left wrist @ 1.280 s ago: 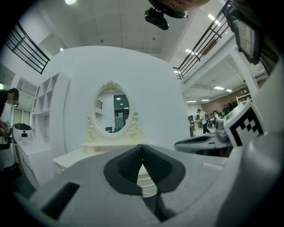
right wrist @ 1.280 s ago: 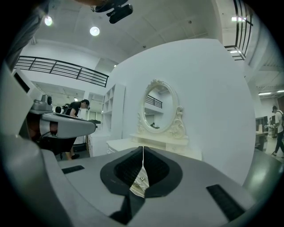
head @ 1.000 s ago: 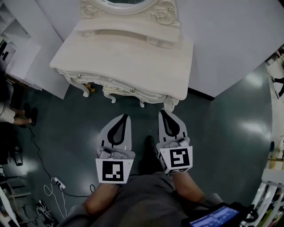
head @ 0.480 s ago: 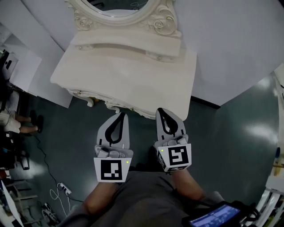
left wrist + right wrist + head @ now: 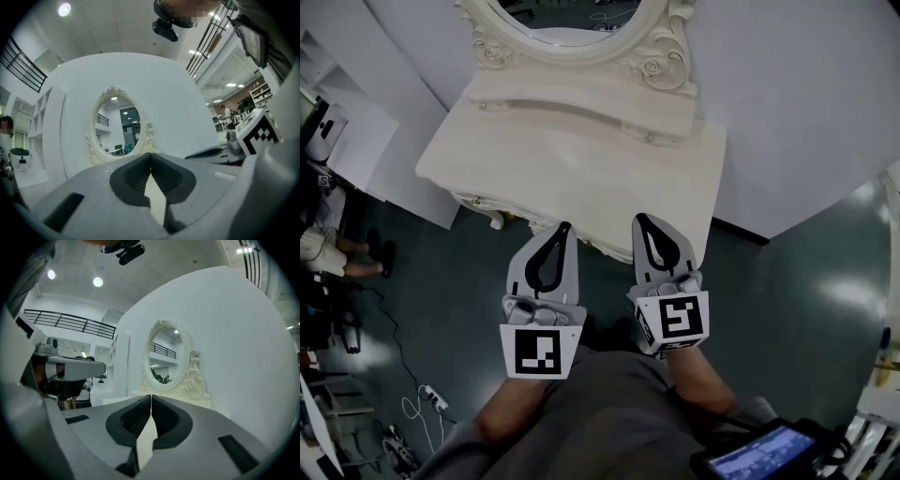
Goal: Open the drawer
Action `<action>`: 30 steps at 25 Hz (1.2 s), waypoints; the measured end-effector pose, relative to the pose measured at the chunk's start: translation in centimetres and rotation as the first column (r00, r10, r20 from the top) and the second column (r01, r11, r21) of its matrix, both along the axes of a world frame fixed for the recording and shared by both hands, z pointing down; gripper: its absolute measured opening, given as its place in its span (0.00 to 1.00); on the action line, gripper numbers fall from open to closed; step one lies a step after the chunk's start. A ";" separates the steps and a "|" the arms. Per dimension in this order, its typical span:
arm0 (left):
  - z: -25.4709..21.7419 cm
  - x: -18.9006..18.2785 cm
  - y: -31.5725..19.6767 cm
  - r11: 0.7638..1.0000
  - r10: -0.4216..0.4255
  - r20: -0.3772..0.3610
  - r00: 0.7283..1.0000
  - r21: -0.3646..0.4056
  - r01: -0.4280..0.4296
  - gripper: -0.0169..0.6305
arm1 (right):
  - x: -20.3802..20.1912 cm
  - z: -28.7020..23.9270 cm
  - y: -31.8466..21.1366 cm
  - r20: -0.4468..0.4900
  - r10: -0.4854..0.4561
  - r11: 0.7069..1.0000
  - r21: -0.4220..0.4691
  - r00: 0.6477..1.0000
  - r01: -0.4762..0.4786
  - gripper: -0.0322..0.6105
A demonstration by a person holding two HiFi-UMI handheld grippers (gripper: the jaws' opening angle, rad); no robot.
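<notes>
While I stand facing the dressing table [image 5: 581, 164], I hold my left gripper [image 5: 565, 226] and right gripper [image 5: 639, 218] side by side, pointing level at it. Both have their jaws pressed together with nothing between them. From above, their tips overlap the table's front edge; I cannot tell whether they touch it. The drawer [image 5: 517, 216] sits shut under that edge, with only a strip of carved front showing. An oval mirror [image 5: 572, 28] stands at the back.

left tongs [image 5: 566, 226] and right tongs [image 5: 639, 218] nearer the dressing table [image 5: 581, 161] than before, tips at its front edge
</notes>
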State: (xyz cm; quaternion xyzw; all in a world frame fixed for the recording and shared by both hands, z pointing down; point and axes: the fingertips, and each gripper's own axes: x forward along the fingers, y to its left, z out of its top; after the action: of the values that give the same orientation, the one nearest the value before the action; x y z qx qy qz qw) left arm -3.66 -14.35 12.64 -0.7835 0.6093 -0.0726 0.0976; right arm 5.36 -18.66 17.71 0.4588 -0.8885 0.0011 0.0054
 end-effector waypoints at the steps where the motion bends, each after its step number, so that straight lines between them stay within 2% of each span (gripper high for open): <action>1: 0.2 -0.1 -0.1 1.000 -0.001 0.008 1.000 -0.006 0.001 0.05 | -0.2 0.0 -0.1 -0.001 0.002 1.000 -0.001 1.000 -0.002 0.07; 6: 1.9 -0.9 -1.2 0.998 0.016 -0.019 1.000 -0.058 -0.017 0.05 | -0.7 1.5 -0.4 -0.005 0.027 0.998 -0.053 1.000 -0.027 0.07; 10: 5.2 -1.8 -1.5 0.991 0.035 -0.029 0.999 -0.127 -0.038 0.05 | -1.5 3.9 0.4 -0.025 0.031 0.995 -0.095 0.999 -0.034 0.07; 14: 9.2 -2.6 -1.0 0.977 0.046 -0.066 0.997 -0.204 -0.058 0.05 | -2.5 7.2 2.3 -0.059 0.029 0.987 -0.156 0.998 -0.038 0.07; 19: 15.2 -2.7 0.2 0.948 0.083 -0.073 0.994 -0.301 -0.102 0.05 | -3.0 11.7 4.2 -0.069 0.048 0.972 -0.225 0.996 -0.062 0.07; 26: 21.9 -2.2 1.1 0.935 0.096 -0.103 0.990 -0.332 -0.125 0.05 | -2.7 17.7 7.3 -0.092 0.065 0.943 -0.320 0.994 -0.091 0.07; 30: 24.7 -2.0 0.8 0.929 0.107 -0.086 0.991 -0.346 -0.130 0.05 | -2.2 19.9 7.6 -0.100 0.073 0.932 -0.347 0.992 -0.104 0.07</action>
State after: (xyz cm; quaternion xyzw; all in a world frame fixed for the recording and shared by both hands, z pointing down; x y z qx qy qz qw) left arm -5.70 -13.56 37.35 -0.8256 0.5412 -0.1481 -0.0595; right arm 3.17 -11.02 37.57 0.4897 -0.8514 0.1404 0.1253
